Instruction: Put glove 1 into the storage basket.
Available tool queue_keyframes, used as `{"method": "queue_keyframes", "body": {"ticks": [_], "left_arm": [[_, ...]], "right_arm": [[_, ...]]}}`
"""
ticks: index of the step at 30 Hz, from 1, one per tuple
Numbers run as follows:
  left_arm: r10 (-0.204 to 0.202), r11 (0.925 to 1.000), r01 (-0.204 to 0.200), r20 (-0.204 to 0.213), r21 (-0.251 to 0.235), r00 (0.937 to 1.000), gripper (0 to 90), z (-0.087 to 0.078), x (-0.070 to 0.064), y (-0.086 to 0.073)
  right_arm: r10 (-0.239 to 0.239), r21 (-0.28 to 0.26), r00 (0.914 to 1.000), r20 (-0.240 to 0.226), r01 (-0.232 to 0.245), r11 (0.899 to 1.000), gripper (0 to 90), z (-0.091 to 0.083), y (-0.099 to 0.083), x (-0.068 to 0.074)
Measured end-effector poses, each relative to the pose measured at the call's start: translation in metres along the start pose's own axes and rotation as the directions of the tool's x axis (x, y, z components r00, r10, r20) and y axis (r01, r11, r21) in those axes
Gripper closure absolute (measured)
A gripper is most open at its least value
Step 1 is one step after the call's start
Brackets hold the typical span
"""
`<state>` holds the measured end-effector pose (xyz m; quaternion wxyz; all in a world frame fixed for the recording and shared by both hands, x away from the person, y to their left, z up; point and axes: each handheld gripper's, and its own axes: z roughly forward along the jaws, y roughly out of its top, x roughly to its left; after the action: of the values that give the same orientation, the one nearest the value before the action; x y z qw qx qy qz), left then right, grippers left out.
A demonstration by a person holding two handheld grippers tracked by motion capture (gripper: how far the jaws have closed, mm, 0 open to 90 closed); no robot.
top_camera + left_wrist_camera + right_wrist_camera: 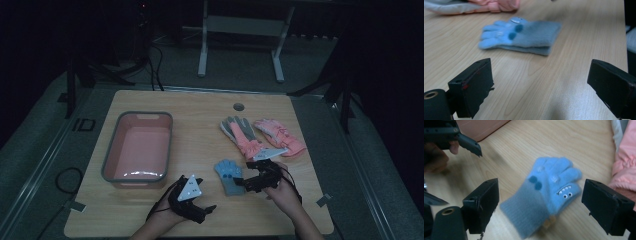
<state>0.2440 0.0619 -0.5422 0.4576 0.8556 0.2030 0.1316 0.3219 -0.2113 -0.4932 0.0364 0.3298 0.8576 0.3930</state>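
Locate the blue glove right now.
In the high view the blue glove lies flat on the table's near right part, beside the right gripper, below the pink gloves.

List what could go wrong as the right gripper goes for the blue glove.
1. The blue glove seems to be two stacked layers, as the left gripper view suggests; the right gripper, open around it, might lift just the top one.
2. The pink gloves lie close beside it, so a finger could snag them.
3. The left gripper, also open, sits nearby and could get in the way.

wooden table [200,107] | pink tub [138,148] | blue glove [228,175] | pink gloves [260,134]
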Motion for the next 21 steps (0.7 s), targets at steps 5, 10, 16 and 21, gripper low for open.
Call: {"method": "queue_keyframes", "body": {"ticks": [5,10,16,21], "left_arm": [[0.085,0.9963,-0.085,0.034,-0.017,0.9958,14.1,0.010,-0.005,0.011],[0.173,0.9848,-0.172,0.042,-0.028,0.9841,20.3,0.023,-0.008,0.025],[0.233,0.9725,-0.232,0.053,-0.018,0.9710,22.4,0.042,-0.010,0.038],[0.298,0.9536,-0.300,0.055,0.029,0.9530,27.0,0.059,-0.007,0.043]], "right_arm": [[0.036,-0.003,0.9990,-0.028,-0.036,0.999,13.4,-0.002,0.004,-0.004],[0.054,-0.011,0.9982,-0.025,-0.055,0.998,23.8,0.005,0.005,-0.009],[0.070,0.019,0.9964,0.047,-0.071,0.997,42.4,0.018,0.010,-0.016],[0.093,0.062,0.9929,0.074,-0.098,0.993,36.8,0.037,0.011,-0.021]]}}
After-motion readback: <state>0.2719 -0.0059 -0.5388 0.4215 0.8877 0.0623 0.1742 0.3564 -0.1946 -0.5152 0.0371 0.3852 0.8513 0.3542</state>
